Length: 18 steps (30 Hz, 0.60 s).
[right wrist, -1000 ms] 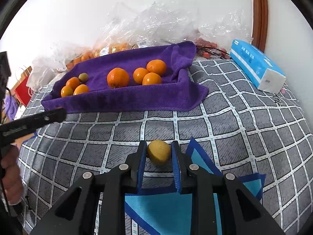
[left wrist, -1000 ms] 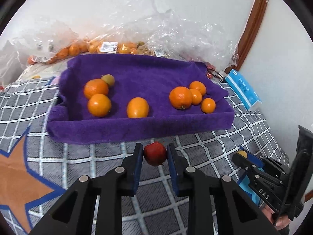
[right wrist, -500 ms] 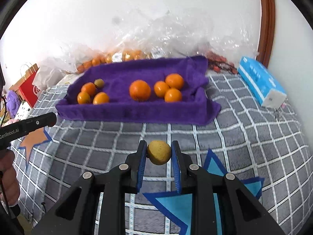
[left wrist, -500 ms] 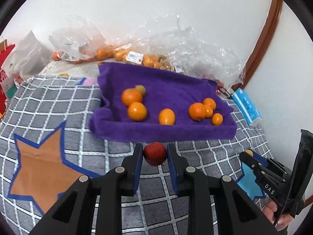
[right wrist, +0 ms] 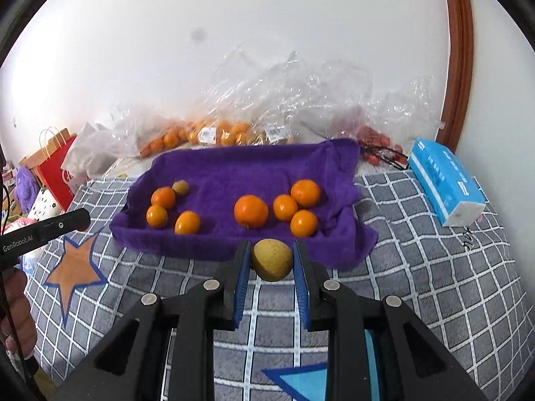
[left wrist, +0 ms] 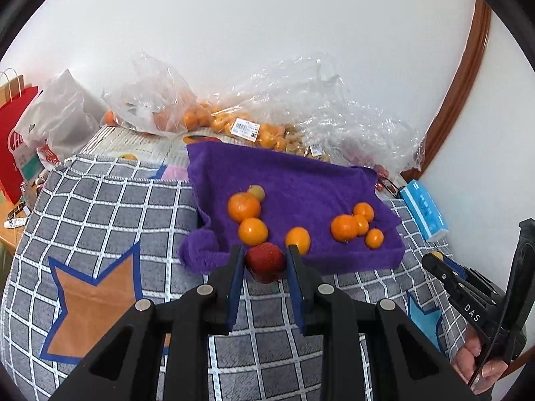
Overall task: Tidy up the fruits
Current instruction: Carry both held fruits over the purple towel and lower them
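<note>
Now, in the left wrist view, the left gripper (left wrist: 264, 262) is clamped on a small red fruit (left wrist: 265, 261) at lower centre, tilted downward. The purple towel (left wrist: 301, 180) with its oranges (left wrist: 253, 231) lies straight ahead, just above the jaws.

From the right wrist view, the right gripper (right wrist: 271, 260) pinches a yellow-brown fruit (right wrist: 271, 259), angled down likewise; the purple towel (right wrist: 254, 167) spreads directly beyond it, its near edge just past the fingertips.

Left claw (left wrist: 264, 262), right claw (right wrist: 271, 260) clamped (both angled down, seemingly).
</note>
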### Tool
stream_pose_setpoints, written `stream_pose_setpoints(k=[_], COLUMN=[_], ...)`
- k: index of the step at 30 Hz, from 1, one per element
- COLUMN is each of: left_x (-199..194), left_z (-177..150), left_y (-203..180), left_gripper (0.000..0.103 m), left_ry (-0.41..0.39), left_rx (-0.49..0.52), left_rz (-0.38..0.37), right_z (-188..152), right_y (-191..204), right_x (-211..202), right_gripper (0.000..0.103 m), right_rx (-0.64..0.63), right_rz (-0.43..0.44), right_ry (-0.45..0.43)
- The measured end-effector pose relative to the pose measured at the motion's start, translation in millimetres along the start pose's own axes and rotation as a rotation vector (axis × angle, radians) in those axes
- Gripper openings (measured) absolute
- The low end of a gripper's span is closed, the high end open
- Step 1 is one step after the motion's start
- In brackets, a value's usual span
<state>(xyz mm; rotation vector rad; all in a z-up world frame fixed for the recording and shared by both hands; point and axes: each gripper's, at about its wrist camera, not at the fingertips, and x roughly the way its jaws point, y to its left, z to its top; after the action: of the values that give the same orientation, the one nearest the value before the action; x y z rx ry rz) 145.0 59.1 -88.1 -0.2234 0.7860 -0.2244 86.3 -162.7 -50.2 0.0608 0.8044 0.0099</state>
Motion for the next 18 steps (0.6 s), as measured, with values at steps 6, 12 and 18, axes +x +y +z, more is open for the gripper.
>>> stream_pose_setpoints(k=[6,12,18], left_x=[6.0,21.8,40.2], left_z=[10.4,21.8,29.4], left_y=[0.3,2.1,4.2], left_gripper=[0.024,0.024,0.024], left_ry=[0.001,0.012,0.032], left_rx=[0.000,-0.007,-0.016], left_rz=[0.003,0.003,0.000], right_z=[11.5,22.6,30.7], right_y=[-8.2,-11.9,-10.7], right_x=[6.6,24.7,47.3], right_gripper=[0.025,0.025,0.025], right_rx=[0.016,0.023,0.016], right_rz=[-0.003,0.004,0.012], right_ry=[-0.004,0.008,0.024])
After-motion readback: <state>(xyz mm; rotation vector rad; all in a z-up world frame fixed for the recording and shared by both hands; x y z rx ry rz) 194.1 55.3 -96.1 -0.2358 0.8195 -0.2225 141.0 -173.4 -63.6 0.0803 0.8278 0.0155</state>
